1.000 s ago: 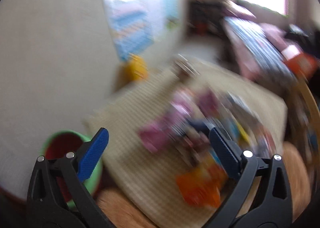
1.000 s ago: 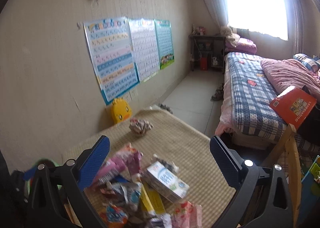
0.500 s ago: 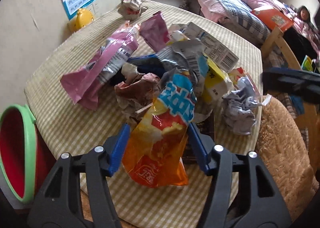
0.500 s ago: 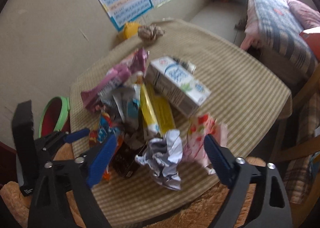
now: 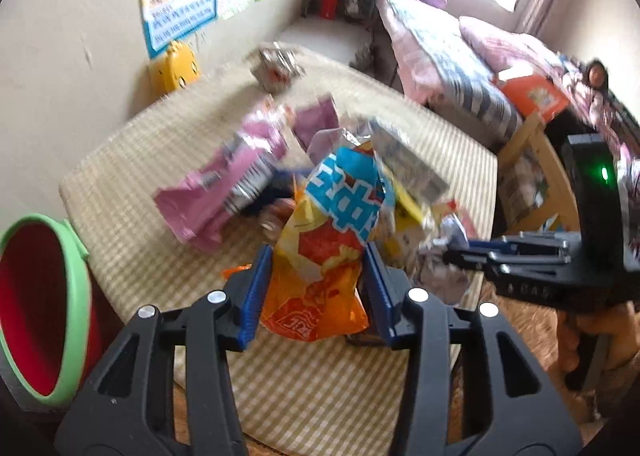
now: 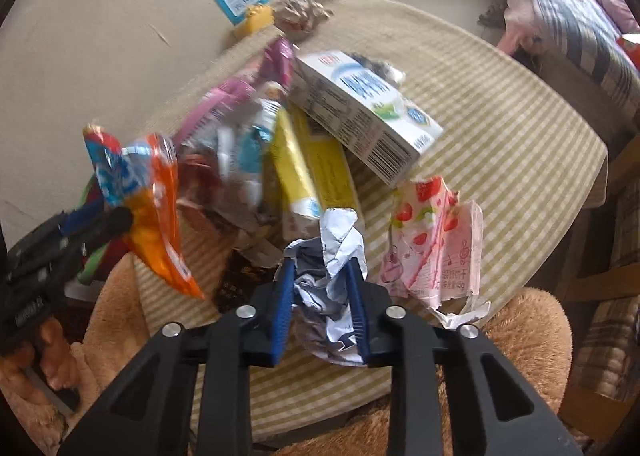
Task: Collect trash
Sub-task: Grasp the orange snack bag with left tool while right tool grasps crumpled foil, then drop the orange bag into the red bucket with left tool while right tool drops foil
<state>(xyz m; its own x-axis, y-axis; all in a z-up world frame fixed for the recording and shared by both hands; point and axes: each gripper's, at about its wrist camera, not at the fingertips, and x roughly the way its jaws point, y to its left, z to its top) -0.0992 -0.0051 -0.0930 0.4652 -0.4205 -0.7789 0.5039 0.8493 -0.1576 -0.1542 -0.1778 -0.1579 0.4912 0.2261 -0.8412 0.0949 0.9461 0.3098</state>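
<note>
Both grippers clamped on trash amid the pile.
Left gripper (image 5: 316, 288) has just closed on the orange chip bag (image 5: 320, 256), right gripper (image 6: 322, 296) on crumpled paper (image 6: 332, 276); milk carton (image 6: 360, 112) ahead, bucket (image 5: 24, 296) left. Both were empty before.

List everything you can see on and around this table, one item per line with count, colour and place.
chip bag: 1, orange and blue, near pile edge
crumpled wrapper: 1, silver-white, near edge
milk carton: 1, white, atop pile
yellow box: 1, yellow, under carton
strawberry packet: 1, pink, right of pile
pink bag: 1, pink, left of pile
bin: 1, red, green rim, left of table
table: 1, checked cloth
left hand-held gripper: shut on chip bag
right hand-held gripper: shut on crumpled wrapper
</note>
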